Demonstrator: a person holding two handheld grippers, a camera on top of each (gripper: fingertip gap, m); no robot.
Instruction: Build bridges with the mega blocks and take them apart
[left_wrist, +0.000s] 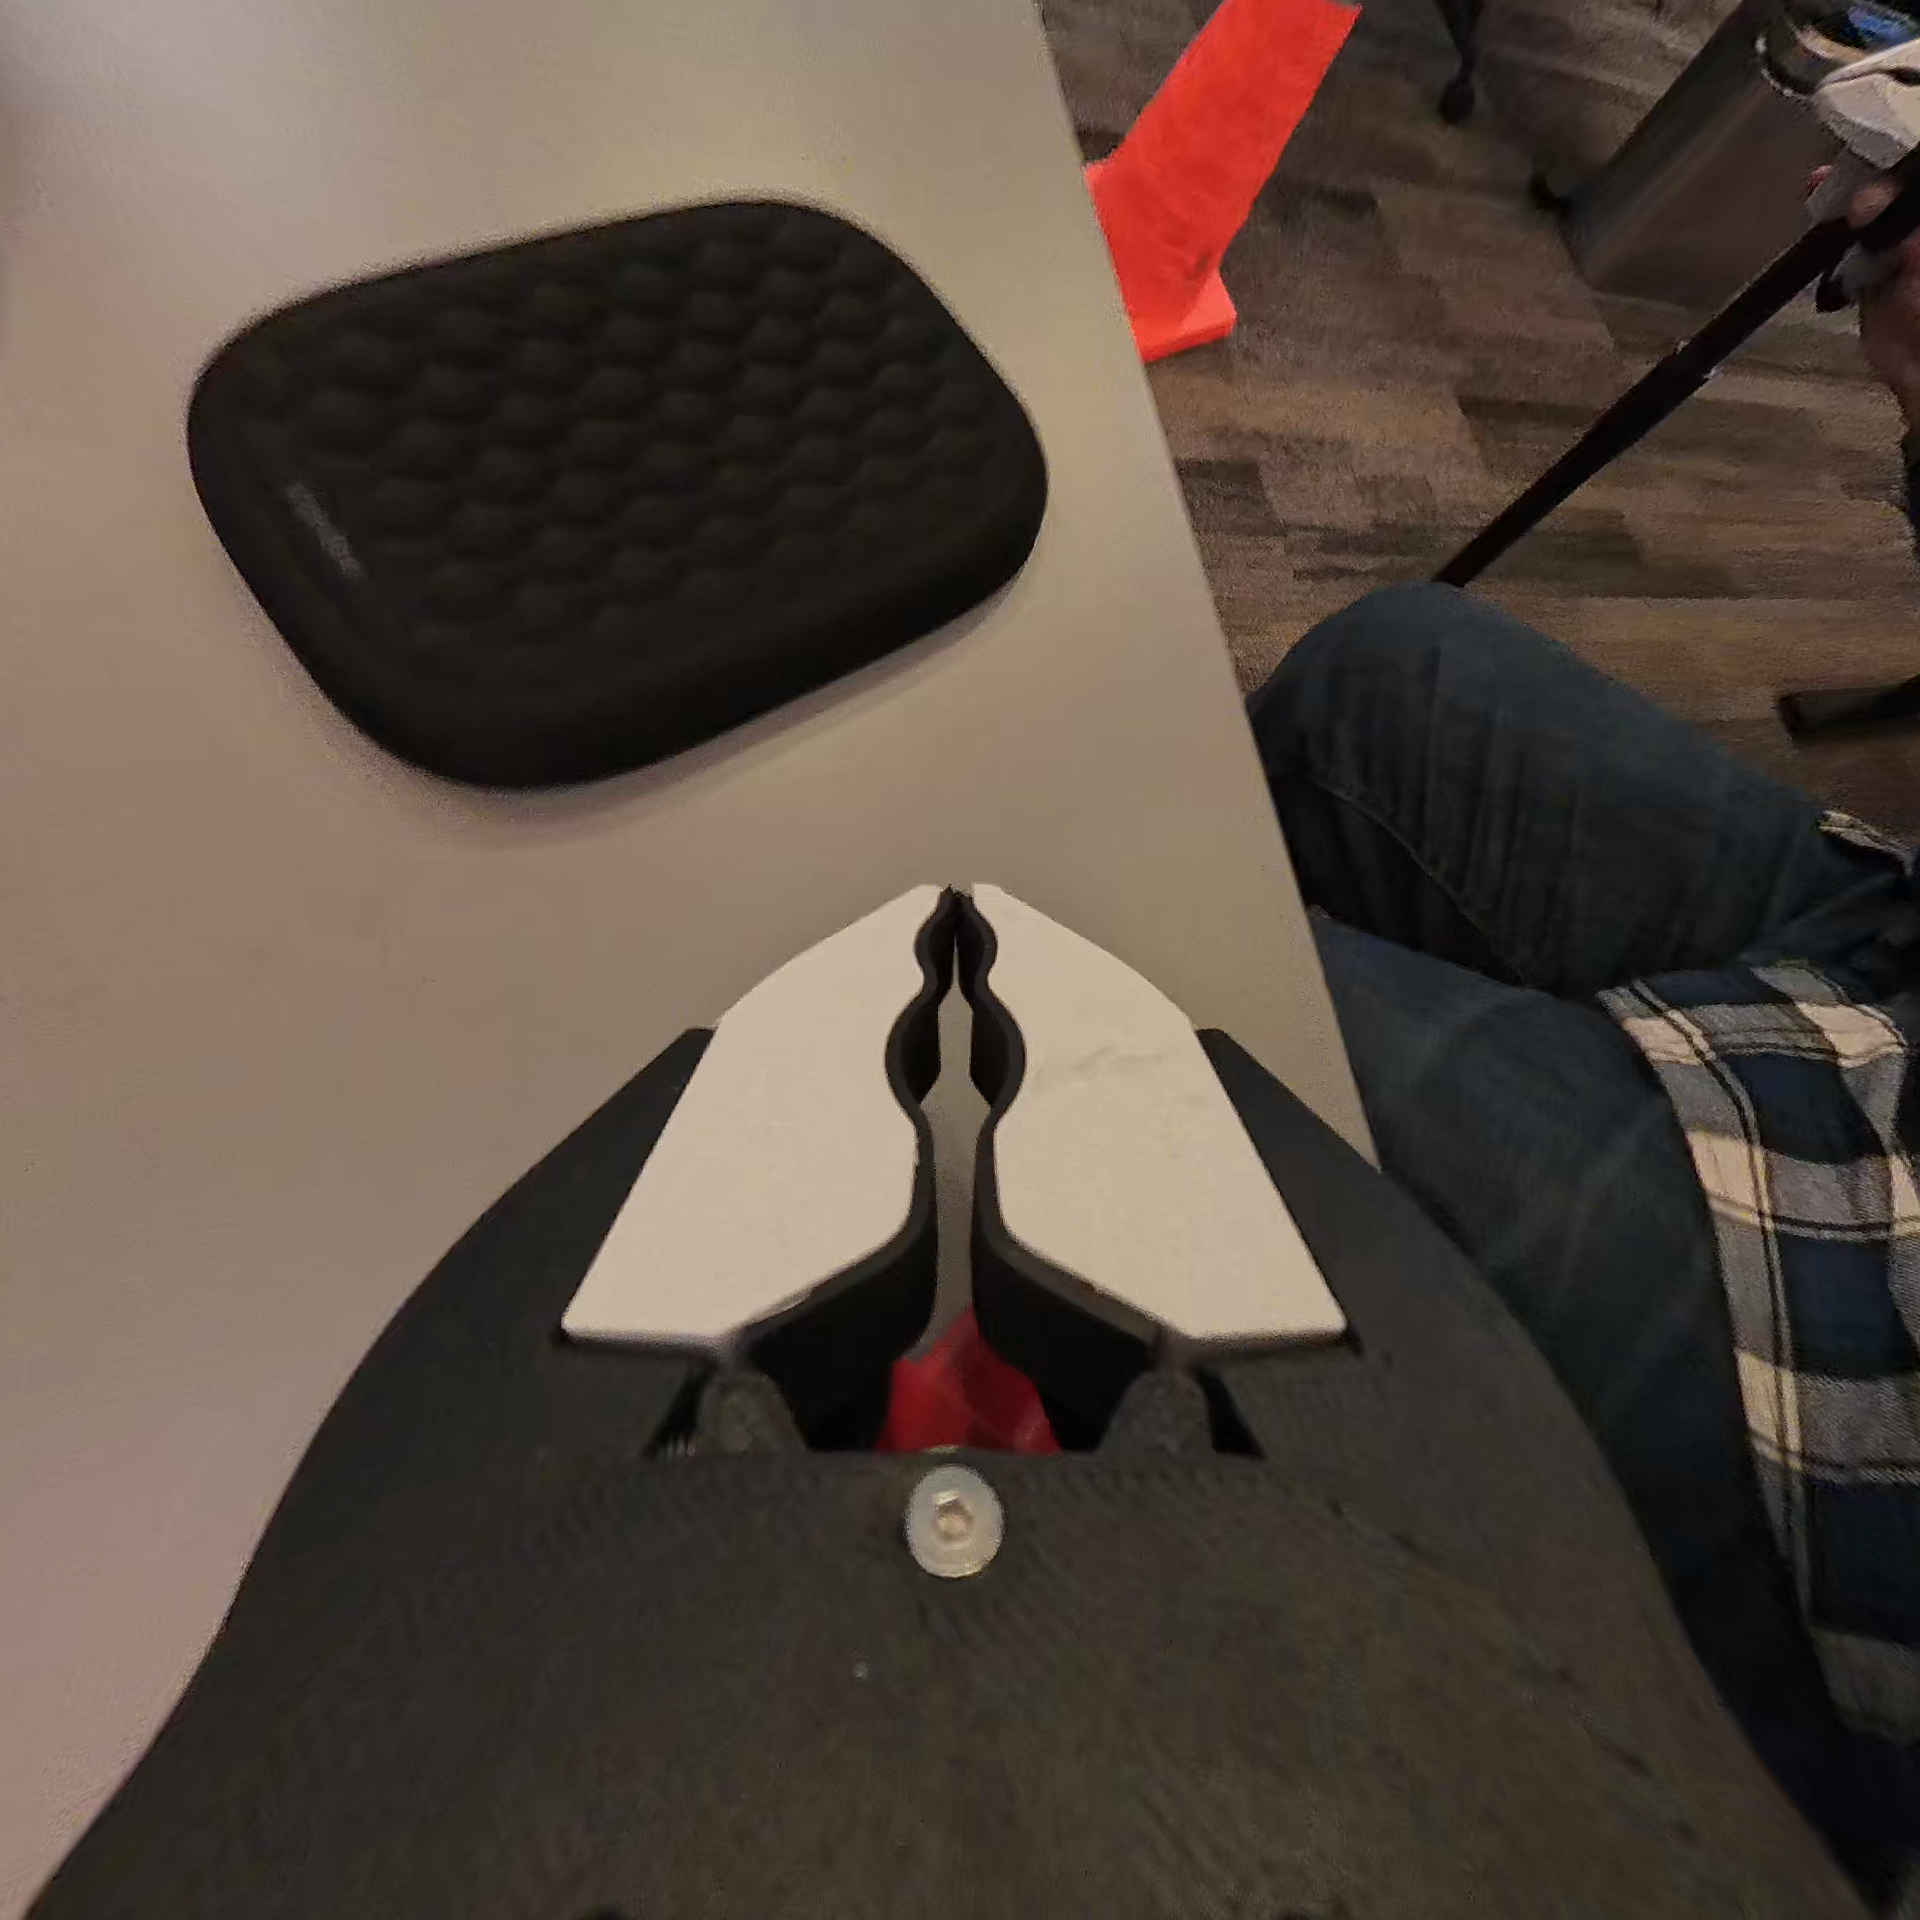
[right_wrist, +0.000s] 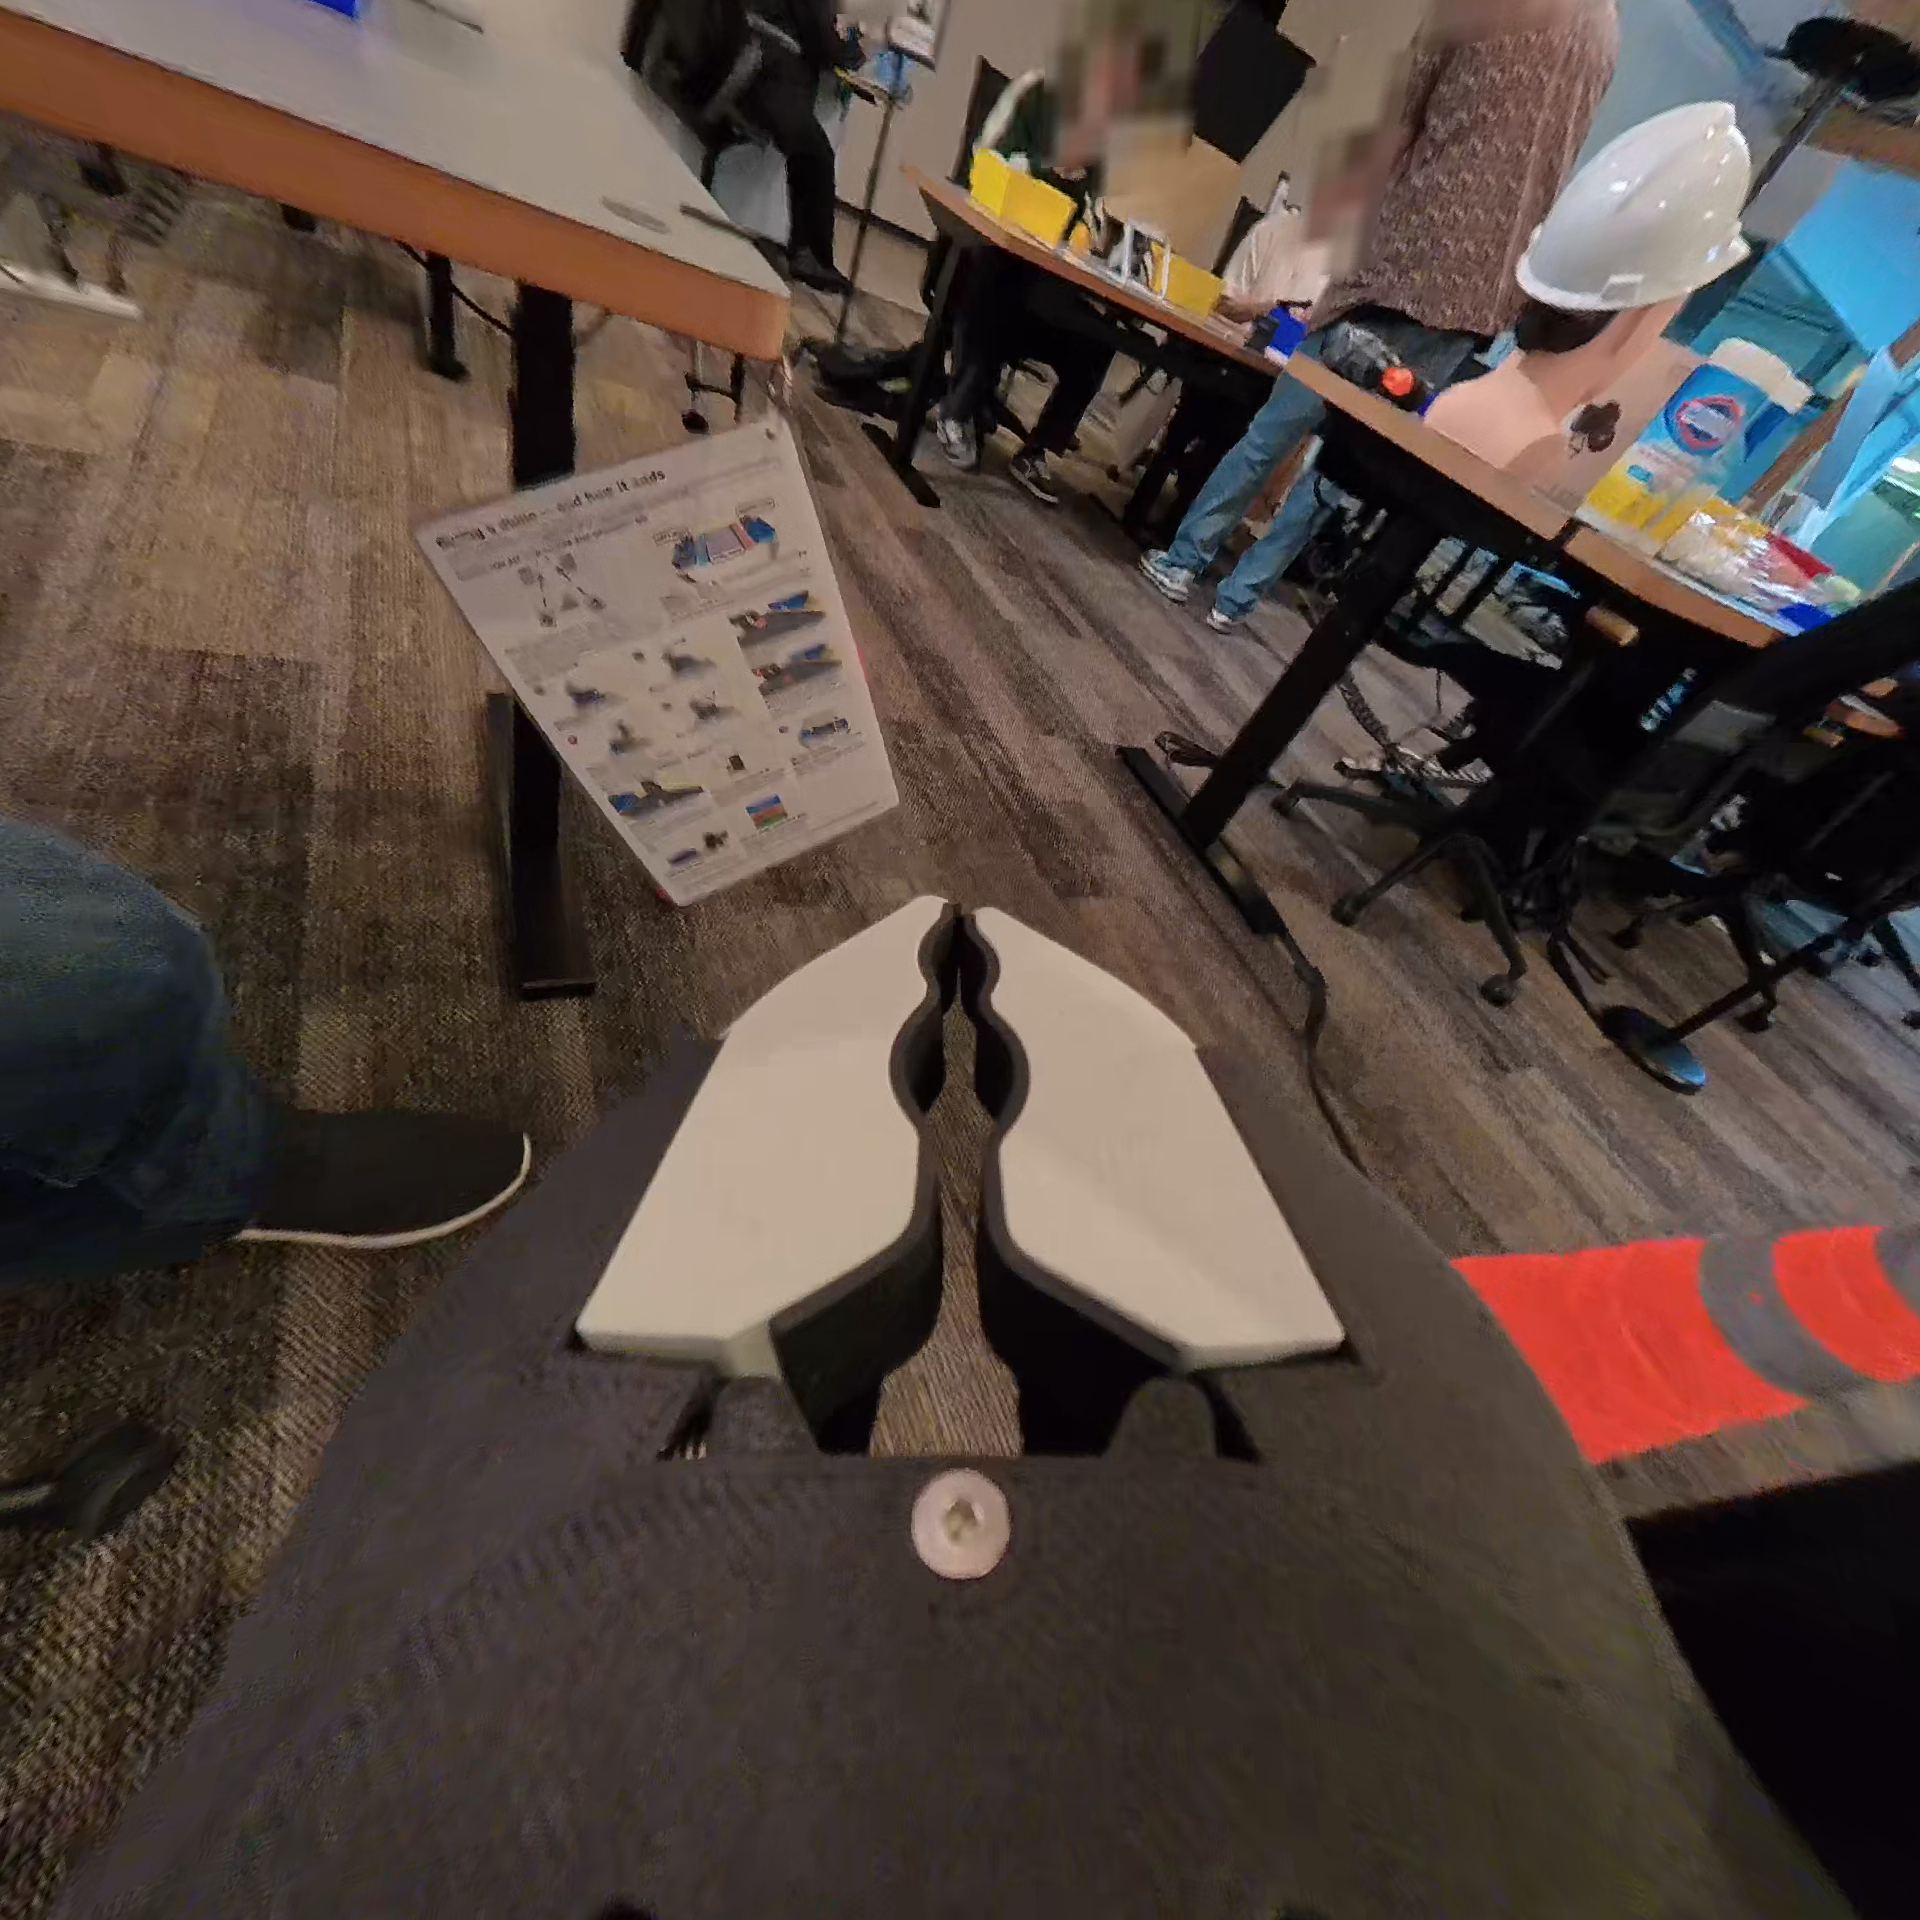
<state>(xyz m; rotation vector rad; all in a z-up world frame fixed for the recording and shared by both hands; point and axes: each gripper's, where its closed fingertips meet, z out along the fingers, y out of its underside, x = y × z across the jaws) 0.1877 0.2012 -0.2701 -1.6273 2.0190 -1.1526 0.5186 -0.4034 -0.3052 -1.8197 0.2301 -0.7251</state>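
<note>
In the left wrist view, a black quilted pad (left_wrist: 613, 488) lies on the pale tabletop (left_wrist: 208, 987), with the left tongs (left_wrist: 958, 896) pressed together on nothing. In the right wrist view, the right tongs (right_wrist: 958, 914) are likewise together and bare, over carpet. Yellow bins (right_wrist: 1023, 197) sit on a far tabletop (right_wrist: 1143, 301), contents too blurred to tell. No mega blocks show.

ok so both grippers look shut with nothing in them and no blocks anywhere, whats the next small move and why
Probably swing the right gripper back up toward the table: it points at the carpet, its fingers closed on nothing. The left gripper, also shut and bare, sits over the table near a black pad. No blocks show, so finding them comes first.
</note>
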